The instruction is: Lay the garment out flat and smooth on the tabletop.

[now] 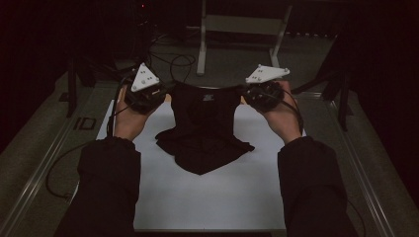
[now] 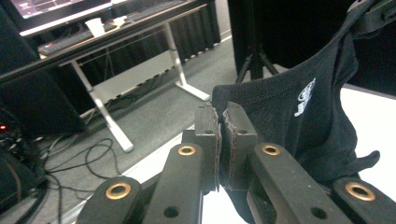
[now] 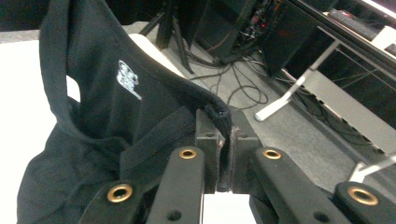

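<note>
A black T-shirt (image 1: 203,126) with a small white print below the collar hangs stretched between my two grippers above a white board (image 1: 207,197); its lower part trails in folds on the board. My left gripper (image 1: 159,96) is shut on the shirt's left shoulder edge, the cloth pinched between the pads (image 2: 220,122). My right gripper (image 1: 245,93) is shut on the other shoulder edge, a fold of hem caught in its pads (image 3: 223,122). The T-shirt (image 2: 299,116) drapes away to the right in the left gripper view, and the T-shirt (image 3: 102,126) falls leftward in the right gripper view.
A pale metal desk frame (image 1: 242,29) stands beyond the table's far edge, with cables (image 1: 175,61) on the grey floor. A dark tripod (image 2: 254,51) stands near the board's corner. Metal rails (image 1: 37,173) run along both sides of the table.
</note>
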The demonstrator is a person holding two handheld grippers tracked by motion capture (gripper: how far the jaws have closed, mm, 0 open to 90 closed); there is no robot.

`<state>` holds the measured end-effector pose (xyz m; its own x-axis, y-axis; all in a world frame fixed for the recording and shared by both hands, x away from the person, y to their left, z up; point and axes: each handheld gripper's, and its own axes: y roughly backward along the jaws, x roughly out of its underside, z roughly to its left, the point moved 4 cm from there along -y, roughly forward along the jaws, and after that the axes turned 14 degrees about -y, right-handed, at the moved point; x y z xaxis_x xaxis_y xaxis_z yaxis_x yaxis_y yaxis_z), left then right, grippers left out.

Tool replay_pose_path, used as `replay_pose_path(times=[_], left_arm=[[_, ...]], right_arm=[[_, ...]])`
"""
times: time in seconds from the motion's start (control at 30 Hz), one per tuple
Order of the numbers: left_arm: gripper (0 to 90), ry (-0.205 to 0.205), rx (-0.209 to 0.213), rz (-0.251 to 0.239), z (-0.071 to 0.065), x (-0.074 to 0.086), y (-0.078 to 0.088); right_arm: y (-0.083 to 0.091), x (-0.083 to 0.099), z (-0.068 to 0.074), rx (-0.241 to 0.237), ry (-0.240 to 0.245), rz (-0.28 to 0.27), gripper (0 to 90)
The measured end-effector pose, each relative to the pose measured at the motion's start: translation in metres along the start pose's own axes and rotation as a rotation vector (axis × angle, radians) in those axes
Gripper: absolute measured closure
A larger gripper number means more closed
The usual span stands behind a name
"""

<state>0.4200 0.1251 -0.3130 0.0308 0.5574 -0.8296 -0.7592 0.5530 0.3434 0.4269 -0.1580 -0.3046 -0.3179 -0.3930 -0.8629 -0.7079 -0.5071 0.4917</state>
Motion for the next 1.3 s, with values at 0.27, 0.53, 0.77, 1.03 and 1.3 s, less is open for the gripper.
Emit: replay_pose_path(times=[0.27, 0.53, 0.77, 1.03, 1.3], left_arm=[[85.9, -0.03, 0.022, 0.002, -0.003, -0.006, 0.006], [85.9, -0.07, 0.076, 0.012, -0.017, 0.006, 0.016], [85.9, -0.079, 0.106, 0.02, -0.029, 0.017, 0.02], [85.9, -0.055, 0.159, 0.027, -0.051, 0.045, 0.025], [85.9, -0.035, 0.217, 0.046, -0.073, 0.072, 0.032]], right_arm=[[0.002, 0.002, 0.0, -0.012, 0.006, 0.005, 86.3], [0.011, 0.027, 0.006, -0.047, 0.015, 0.022, 86.3], [0.012, 0.044, 0.017, -0.086, 0.021, 0.031, 86.3], [0.008, 0.071, 0.035, -0.146, 0.027, 0.063, 86.3], [0.002, 0.1, 0.048, -0.201, 0.028, 0.102, 86.3]])
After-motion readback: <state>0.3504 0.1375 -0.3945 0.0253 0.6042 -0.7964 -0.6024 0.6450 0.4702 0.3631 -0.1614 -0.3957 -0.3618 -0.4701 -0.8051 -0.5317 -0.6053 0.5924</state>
